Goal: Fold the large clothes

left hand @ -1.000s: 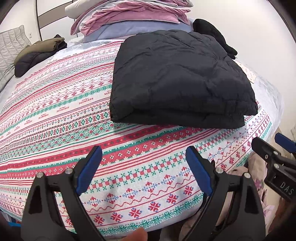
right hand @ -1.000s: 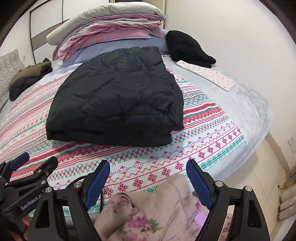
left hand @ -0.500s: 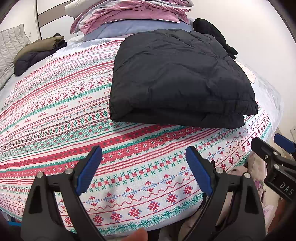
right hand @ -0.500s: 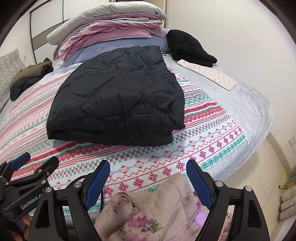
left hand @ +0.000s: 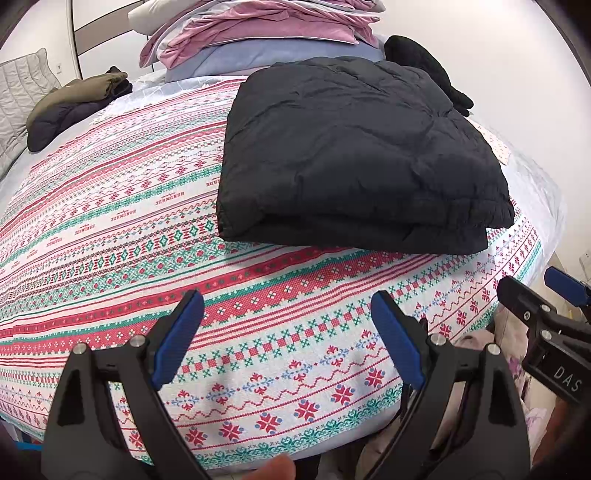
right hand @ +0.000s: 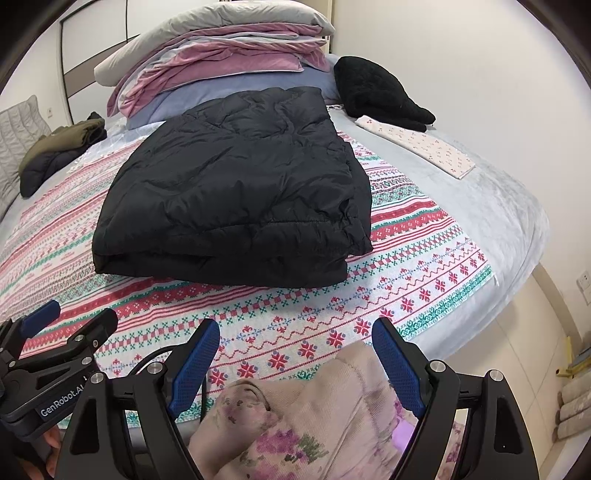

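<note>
Nothing shifted: black padded jacket (left hand: 354, 155) lies folded on patterned bedspread (left hand: 110, 229). Left gripper (left hand: 288, 332) and right gripper (right hand: 295, 354) spread wide, empty. Olive jacket (right hand: 62, 144) seemingly remaining.

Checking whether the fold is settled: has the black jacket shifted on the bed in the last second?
No. The folded black jacket keeps its place against the striped bedspread and the pillow stack behind it; only the camera drifts slightly.

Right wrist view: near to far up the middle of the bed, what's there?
right gripper → patterned blanket → folded black jacket → blue pillow → pink bedding stack → grey pillow
</note>
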Demonstrator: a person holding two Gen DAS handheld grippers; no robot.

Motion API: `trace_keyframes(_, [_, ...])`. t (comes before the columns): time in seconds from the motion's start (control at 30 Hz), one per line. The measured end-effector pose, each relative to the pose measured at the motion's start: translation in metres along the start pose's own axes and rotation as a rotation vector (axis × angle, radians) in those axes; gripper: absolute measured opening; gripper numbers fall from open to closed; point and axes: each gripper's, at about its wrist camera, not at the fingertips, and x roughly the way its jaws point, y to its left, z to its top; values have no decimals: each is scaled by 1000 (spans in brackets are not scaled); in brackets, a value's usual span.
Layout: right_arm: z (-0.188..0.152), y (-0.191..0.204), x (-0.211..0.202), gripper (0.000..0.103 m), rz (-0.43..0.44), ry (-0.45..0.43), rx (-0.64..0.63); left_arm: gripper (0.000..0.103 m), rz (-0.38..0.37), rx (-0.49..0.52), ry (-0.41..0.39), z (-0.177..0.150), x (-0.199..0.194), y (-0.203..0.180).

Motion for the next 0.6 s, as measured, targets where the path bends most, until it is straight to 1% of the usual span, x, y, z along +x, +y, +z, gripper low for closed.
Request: trace_keyframes(0.6, [1, 0, 1, 86, 4, 6, -3, 91, 0, 1, 7, -2, 1, 2])
